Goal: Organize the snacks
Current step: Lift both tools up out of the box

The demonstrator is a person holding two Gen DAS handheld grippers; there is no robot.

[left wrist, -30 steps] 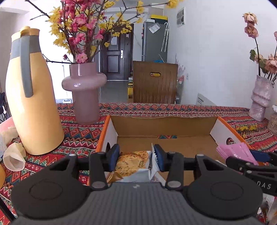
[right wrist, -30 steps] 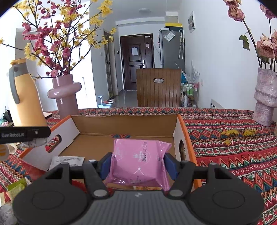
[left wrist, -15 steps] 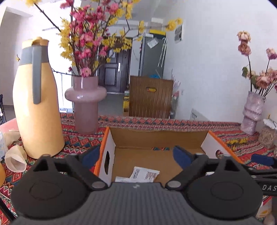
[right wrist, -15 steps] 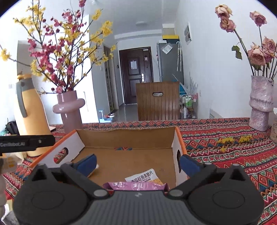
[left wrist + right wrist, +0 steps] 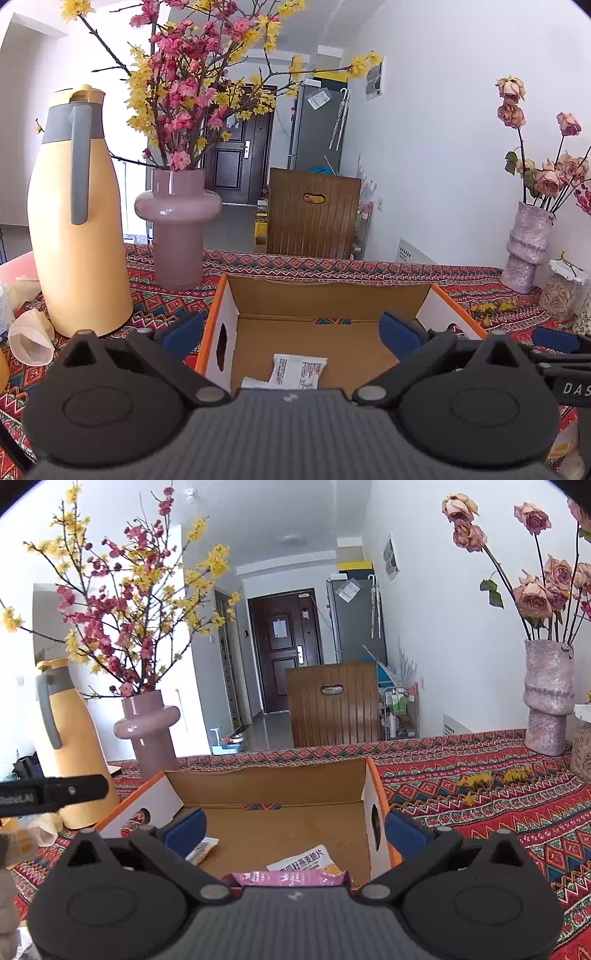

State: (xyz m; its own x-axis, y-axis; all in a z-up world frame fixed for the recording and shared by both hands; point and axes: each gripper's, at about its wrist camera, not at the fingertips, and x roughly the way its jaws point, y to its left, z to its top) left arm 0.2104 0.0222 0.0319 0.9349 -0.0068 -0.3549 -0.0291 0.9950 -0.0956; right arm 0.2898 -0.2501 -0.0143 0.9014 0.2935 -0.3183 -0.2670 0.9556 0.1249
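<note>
counter (image 5: 369, 267) w/ patterned cloth carries the open cardboard box (image 5: 325, 295). my left hand-held gripper (image 5: 291, 330) spread wide, nothing btwn its pads, over the box; right hand-held gripper (image 5: 293, 829) wide too, empty. in the box: pink snack pack (image 5: 288, 878), white snack packet (image 5: 299, 371) flat on the floor.

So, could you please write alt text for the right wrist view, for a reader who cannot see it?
The open black right gripper with blue pads hovers over an open cardboard box with orange edges that holds a pink snack packet and a white snack packet. The box sits on a red patterned tablecloth, with a pink vase of flowering branches and a yellow thermos jug to its left.
</note>
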